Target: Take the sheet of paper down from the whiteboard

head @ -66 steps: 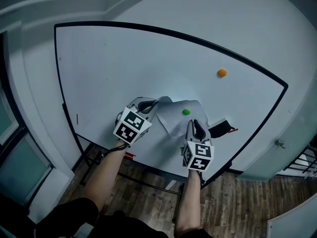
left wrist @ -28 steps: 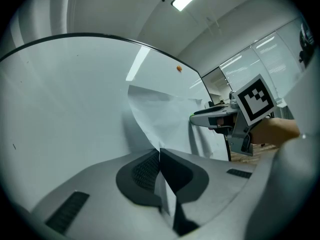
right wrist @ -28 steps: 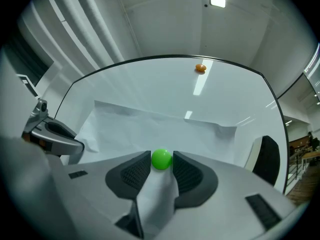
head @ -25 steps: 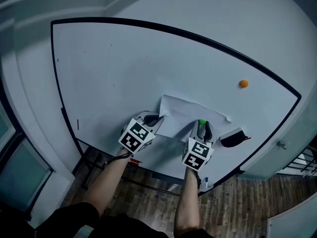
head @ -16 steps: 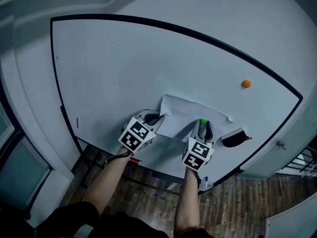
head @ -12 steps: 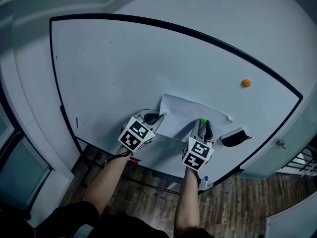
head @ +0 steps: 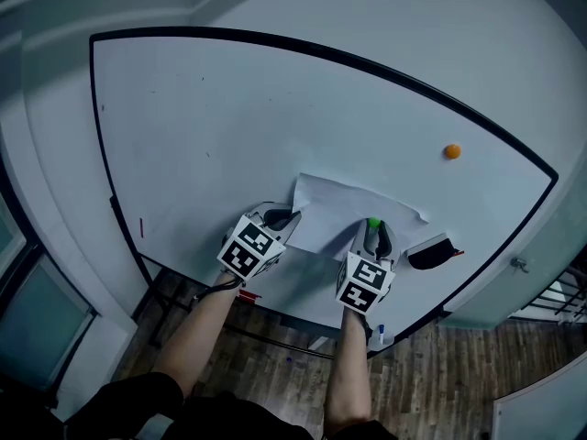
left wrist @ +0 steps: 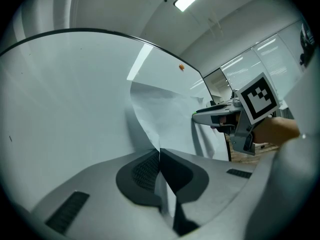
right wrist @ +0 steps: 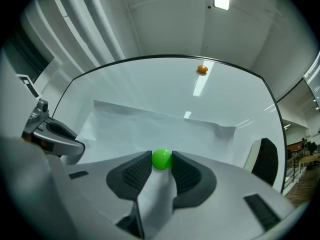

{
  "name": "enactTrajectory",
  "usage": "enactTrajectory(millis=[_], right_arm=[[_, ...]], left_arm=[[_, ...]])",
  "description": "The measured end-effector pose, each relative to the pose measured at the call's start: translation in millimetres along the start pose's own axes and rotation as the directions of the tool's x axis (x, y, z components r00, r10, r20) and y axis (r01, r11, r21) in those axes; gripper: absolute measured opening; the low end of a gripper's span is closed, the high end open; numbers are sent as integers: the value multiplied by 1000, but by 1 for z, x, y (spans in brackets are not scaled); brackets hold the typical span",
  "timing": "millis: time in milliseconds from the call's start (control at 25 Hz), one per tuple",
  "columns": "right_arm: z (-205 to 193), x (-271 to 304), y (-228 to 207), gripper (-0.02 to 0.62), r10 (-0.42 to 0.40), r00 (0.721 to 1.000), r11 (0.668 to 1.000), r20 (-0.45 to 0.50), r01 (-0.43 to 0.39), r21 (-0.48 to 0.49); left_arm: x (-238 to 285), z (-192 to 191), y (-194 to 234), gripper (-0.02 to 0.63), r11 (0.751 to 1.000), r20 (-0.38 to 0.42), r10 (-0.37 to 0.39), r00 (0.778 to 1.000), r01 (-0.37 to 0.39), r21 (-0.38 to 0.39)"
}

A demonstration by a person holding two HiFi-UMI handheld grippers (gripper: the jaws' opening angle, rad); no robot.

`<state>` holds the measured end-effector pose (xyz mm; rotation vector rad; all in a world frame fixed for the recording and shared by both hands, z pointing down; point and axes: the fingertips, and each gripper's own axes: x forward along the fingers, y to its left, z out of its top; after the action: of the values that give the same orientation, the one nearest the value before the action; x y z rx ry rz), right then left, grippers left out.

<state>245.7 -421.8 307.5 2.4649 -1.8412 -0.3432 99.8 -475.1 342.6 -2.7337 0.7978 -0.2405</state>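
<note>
A white sheet of paper (head: 335, 209) lies against the whiteboard (head: 229, 117), pinned near its lower right by a green ball magnet (head: 373, 224). My left gripper (head: 286, 216) is shut on the sheet's left edge; in the left gripper view the paper (left wrist: 165, 109) runs straight into the closed jaws (left wrist: 160, 156). My right gripper (head: 374, 232) points at the board with the green magnet (right wrist: 161, 159) between its pads, both pads touching it. The sheet's upper right corner (right wrist: 225, 130) is creased.
An orange magnet (head: 452, 151) sticks to the board up and to the right of the sheet. A black eraser (head: 428, 253) sits just right of my right gripper. The board's black frame (head: 500, 136) and a wooden floor (head: 440, 374) lie beyond.
Since the oldest frame the curled sheet has flattened and my right gripper has risen onto the green magnet. Over the last second nothing has visibly moved.
</note>
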Motion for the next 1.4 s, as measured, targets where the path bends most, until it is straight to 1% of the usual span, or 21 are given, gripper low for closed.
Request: enactTrajectory(millis=[120,320,920,1400], right_arm=[[0,0,0,133,2,1000,1000,-1,-2,-1],[0,-1,0,133,1,1000,1000,-1,-1,2],[0,0,0,133,18,1000,1000,-3,-18,-2],[0,-1,-1,133,28,1000,1000,-3,-29,-10]], left_arm=[[0,0,0,21,1000,1,2,1000,-2,-9],[-3,1,-2,21,999,3,19,1000,-19,-50],[-2,-7,-5,21,999,-23,15,1000,-16,-52],[-3,-7,-5,21,998,-27,22,999,-23,-50]])
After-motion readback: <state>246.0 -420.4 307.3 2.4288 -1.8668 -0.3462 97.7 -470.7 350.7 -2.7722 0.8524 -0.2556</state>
